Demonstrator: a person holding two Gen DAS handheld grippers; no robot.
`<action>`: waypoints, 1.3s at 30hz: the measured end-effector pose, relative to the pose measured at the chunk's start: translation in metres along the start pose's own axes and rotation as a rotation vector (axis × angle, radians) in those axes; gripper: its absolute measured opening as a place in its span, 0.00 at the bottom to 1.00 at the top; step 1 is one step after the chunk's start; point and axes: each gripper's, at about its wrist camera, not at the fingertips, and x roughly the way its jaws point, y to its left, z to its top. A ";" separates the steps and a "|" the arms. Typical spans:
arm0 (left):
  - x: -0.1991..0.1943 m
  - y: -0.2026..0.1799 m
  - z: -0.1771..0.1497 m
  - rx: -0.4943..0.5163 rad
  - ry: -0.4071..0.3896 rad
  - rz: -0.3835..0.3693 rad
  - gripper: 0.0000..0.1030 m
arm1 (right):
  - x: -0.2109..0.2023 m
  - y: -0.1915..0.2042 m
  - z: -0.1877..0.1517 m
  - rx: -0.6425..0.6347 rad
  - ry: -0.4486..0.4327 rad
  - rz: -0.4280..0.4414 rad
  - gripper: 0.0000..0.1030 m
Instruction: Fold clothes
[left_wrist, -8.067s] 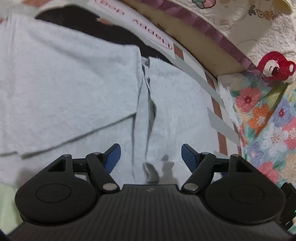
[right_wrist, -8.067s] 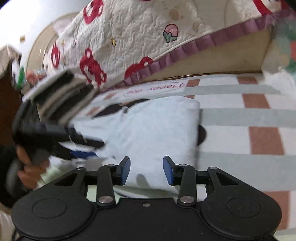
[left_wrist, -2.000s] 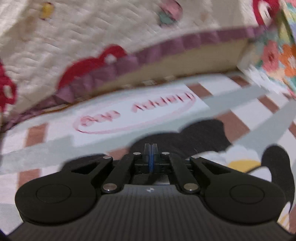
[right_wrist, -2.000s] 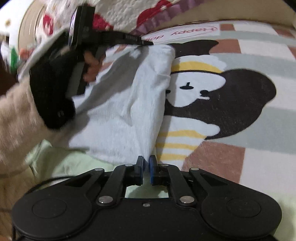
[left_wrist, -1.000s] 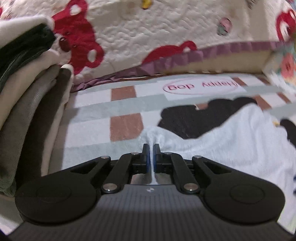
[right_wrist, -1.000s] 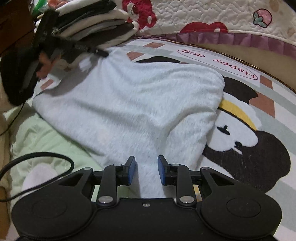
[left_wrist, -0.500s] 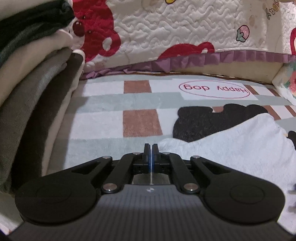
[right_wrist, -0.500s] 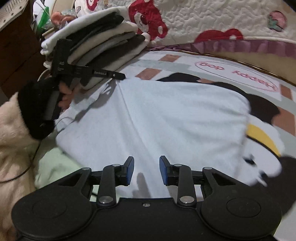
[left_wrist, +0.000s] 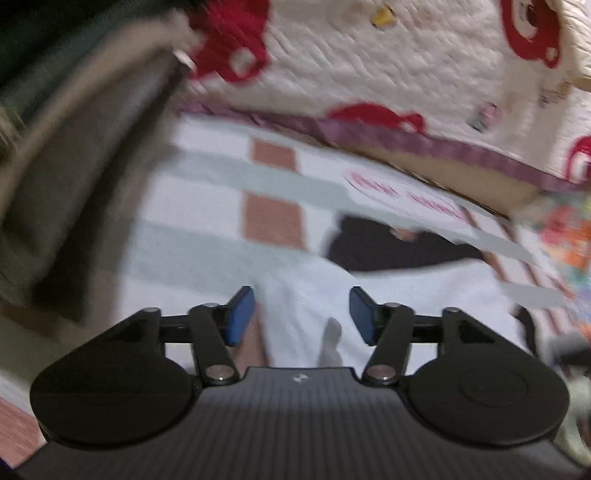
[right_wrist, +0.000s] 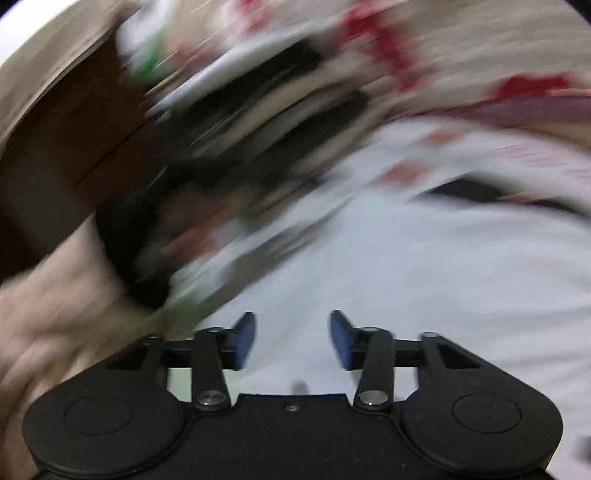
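We've got both the left gripper and right gripper spread wide holding nothing, pale blue garment flat on the rug, so a careless regrab could drag its fold loose.

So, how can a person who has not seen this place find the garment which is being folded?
Find the checked rug beside the quilted bedspread. On it, just ahead of the open left tool, lies the pale blue fleece garment; the folded stack to the left is grey, beige and dark.
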 end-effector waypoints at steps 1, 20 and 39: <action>0.006 -0.002 -0.003 0.008 0.034 -0.010 0.59 | -0.011 -0.018 0.007 0.042 -0.036 -0.055 0.53; 0.031 -0.053 -0.016 0.257 -0.045 0.090 0.06 | -0.008 -0.161 0.015 0.307 -0.196 -0.004 0.13; 0.013 -0.023 -0.024 -0.087 0.126 0.015 0.50 | -0.052 -0.153 -0.012 0.354 -0.185 -0.277 0.51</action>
